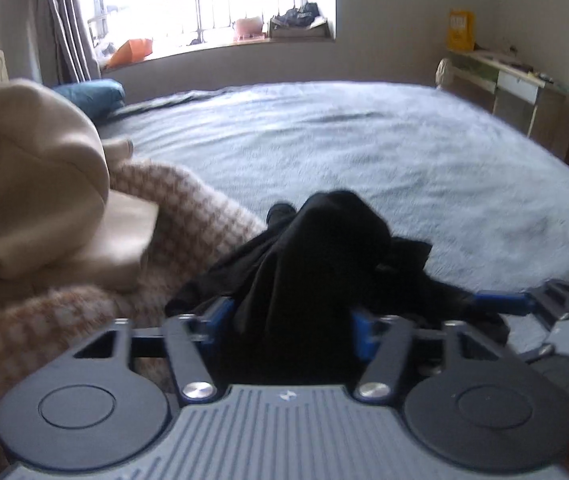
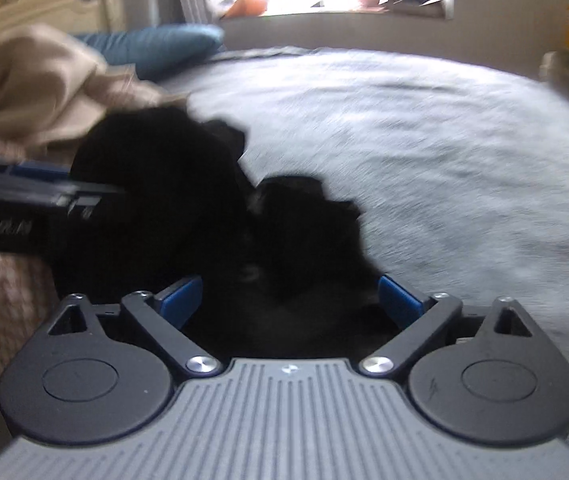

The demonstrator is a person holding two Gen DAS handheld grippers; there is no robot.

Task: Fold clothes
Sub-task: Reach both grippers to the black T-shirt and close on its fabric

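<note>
A black garment [image 1: 316, 256] lies bunched on the near part of the bed [image 1: 404, 152], which is covered with a grey-blue fluffy blanket. The left gripper [image 1: 292, 320] has its two blue fingers [image 1: 220, 312] on both sides of a raised fold of this black cloth. The cloth fills the gap between them and the fingers seem to pinch it, though the dark fabric hides the exact contact.

The right gripper [image 2: 290, 300] stands just to the right of the left one. Its jaws are spread wide, and a lump of the same black garment [image 2: 188, 208] sits between the blue fingers [image 2: 398, 300]. This view is blurred, so I cannot tell if the pads press on the cloth.

To the left of the black garment there is a pile of other clothes: a beige garment [image 1: 24, 176] lies on top of a brown and white checked one [image 1: 188, 216]. Farther left, near the wall, lies a blue pillow [image 1: 92, 94]. On the far side of the bed is a bright window [image 1: 212, 4] with bars and a curtain [image 1: 68, 24]. At the far right stands a small desk [image 1: 516, 80] with a yellow box [image 1: 460, 30] on it.
</note>
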